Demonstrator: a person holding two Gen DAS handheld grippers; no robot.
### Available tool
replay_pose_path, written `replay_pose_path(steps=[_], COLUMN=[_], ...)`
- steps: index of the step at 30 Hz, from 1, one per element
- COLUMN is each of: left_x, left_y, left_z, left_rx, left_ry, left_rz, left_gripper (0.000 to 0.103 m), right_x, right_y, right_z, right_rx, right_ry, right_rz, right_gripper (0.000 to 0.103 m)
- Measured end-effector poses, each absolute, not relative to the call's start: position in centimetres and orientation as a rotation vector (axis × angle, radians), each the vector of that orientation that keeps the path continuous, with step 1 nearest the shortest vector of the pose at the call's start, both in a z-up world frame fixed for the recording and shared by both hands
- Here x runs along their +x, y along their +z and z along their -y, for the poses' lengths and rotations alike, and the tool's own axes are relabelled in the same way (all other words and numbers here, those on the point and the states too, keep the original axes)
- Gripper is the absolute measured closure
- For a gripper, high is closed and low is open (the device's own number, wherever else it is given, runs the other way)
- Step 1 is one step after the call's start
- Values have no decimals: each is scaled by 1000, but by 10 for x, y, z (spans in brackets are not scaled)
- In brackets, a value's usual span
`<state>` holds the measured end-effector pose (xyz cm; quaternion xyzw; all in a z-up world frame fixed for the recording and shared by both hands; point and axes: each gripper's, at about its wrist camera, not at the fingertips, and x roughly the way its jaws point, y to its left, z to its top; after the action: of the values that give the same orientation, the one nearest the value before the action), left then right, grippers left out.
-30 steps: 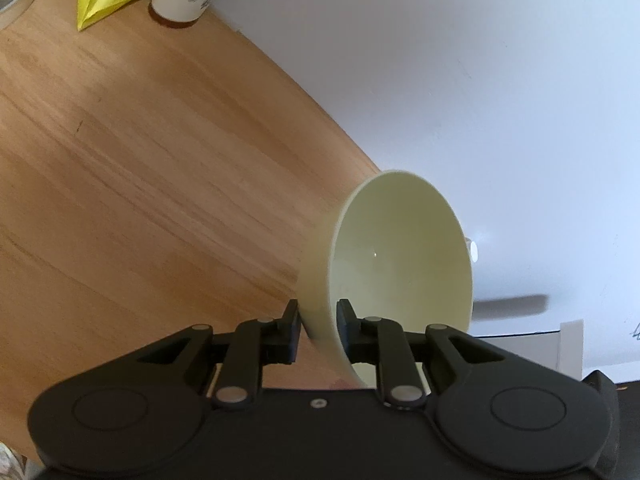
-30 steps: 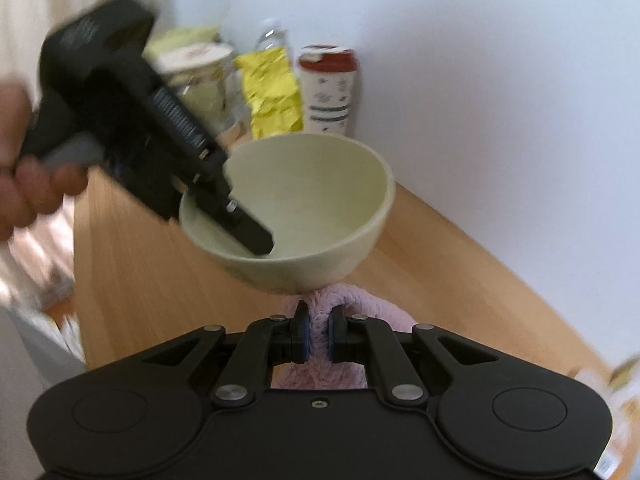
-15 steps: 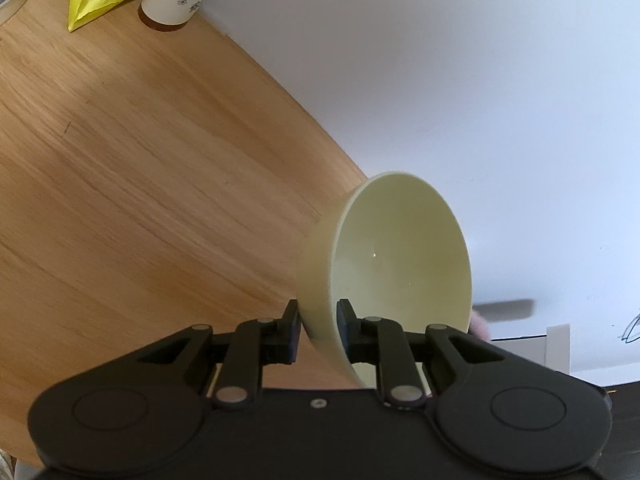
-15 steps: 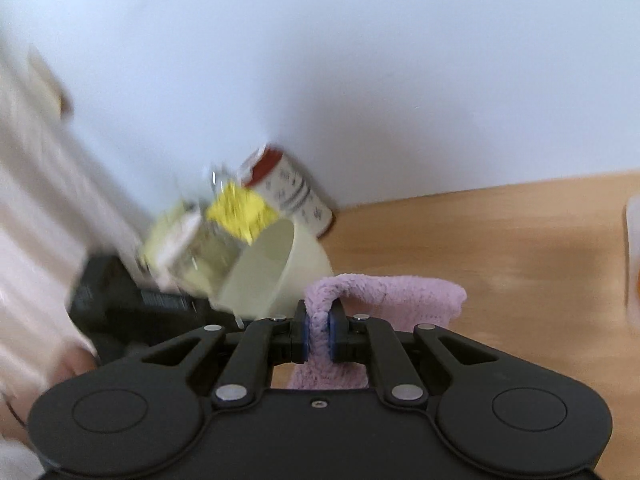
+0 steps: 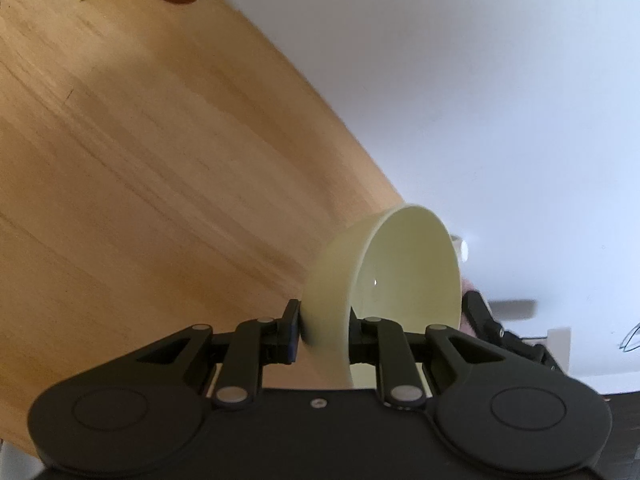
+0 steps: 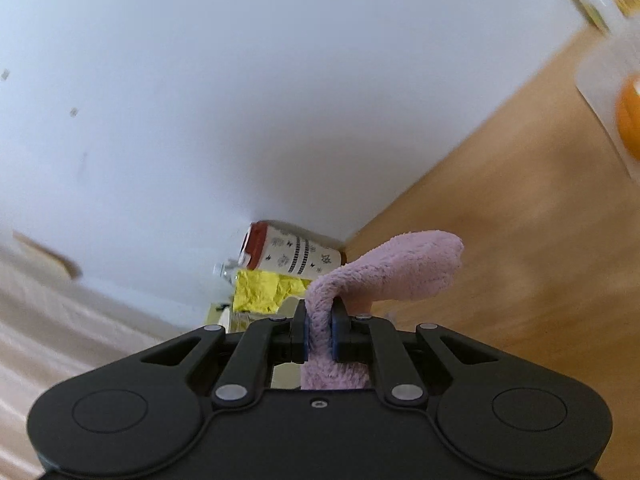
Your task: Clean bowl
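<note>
Left gripper (image 5: 323, 330) pinches the wall of the pale yellow-green bowl (image 5: 408, 276): one finger outside the rim, the other inside, jaws pressed onto it. Bowl held off the table, tipped on its side, opening facing right toward the white wall (image 5: 460, 92). Inside looks smooth, small glint near centre. A dark piece of other gear shows just right of the bowl's rim, partly hidden.

Right gripper (image 6: 319, 330) has jaws nearly together, clamping a pink fluffy cloth (image 6: 394, 272); the cloth loops up out of the fingers and flops right, a tail hanging down behind them. Bowl not visible from the right wrist.

Wooden table (image 5: 132, 168) below, light grain, meets the white wall. Far end by the wall: a paper cup (image 6: 294, 252) with red lid and black print, a crumpled yellow bag (image 6: 266, 290) beside it. Blurred orange thing (image 6: 628, 112) on a pale tray at the right wrist view's upper right edge, too smeared to tell.
</note>
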<state>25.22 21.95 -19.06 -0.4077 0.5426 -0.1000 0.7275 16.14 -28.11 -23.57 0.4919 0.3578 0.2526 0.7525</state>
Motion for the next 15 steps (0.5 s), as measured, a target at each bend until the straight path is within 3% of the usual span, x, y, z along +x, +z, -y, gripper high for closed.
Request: replay_pose_path(steps=[7,15], left_x=[252,252], left_y=[-192,-190], left_z=[-222,-219], left_rx=[-897,-879], left_ry=[-225,-219], left_rz=[-1199,-1201], left_gripper=[85,86], right_x=[163,162], right_y=[-278,-295], right_z=[289,284], right_rx=[1415,1507], right_ry=[478,387], right_rz=[-828,-863], right_gripper=[90,90])
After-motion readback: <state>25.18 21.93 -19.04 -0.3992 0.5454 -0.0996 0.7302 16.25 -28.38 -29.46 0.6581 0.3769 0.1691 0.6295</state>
